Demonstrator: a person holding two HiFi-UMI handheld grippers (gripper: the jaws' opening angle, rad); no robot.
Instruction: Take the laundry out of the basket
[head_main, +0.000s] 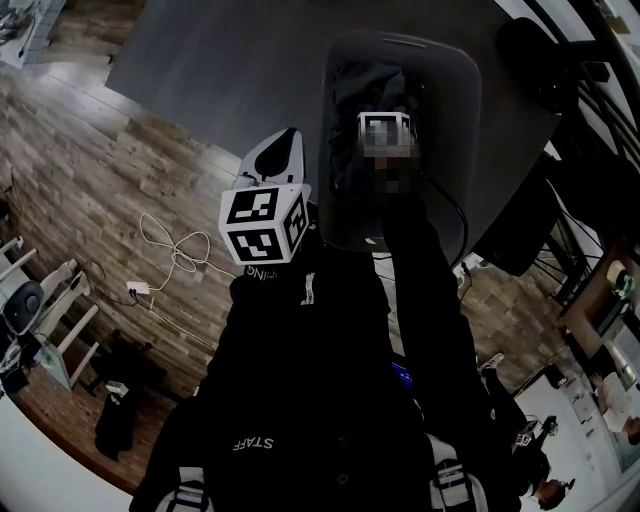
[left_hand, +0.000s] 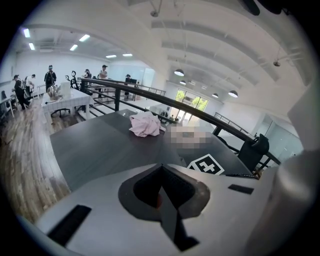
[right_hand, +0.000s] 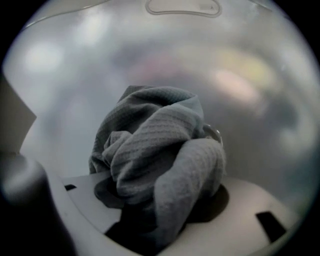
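Observation:
A grey plastic basket (head_main: 470, 90) stands on the dark table (head_main: 220, 60), with dark laundry (head_main: 362, 85) inside it. My right gripper (right_hand: 160, 220) reaches down into the basket, shut on a bunched grey ribbed cloth (right_hand: 155, 155) that fills the space between its jaws. The basket's pale wall (right_hand: 65, 75) curves around behind the cloth. My left gripper (head_main: 275, 155) hovers just left of the basket's near corner, its jaws shut together with nothing between them (left_hand: 162, 172). A crumpled pink cloth (left_hand: 145, 124) lies on the table farther away.
Wooden floor lies left of the table, with a white cable (head_main: 175, 250) and a dark garment (head_main: 115, 420) on it. A black chair (head_main: 520, 230) stands at the right of the basket. A dark railing (left_hand: 200, 112) runs behind the table; people stand far off at the left.

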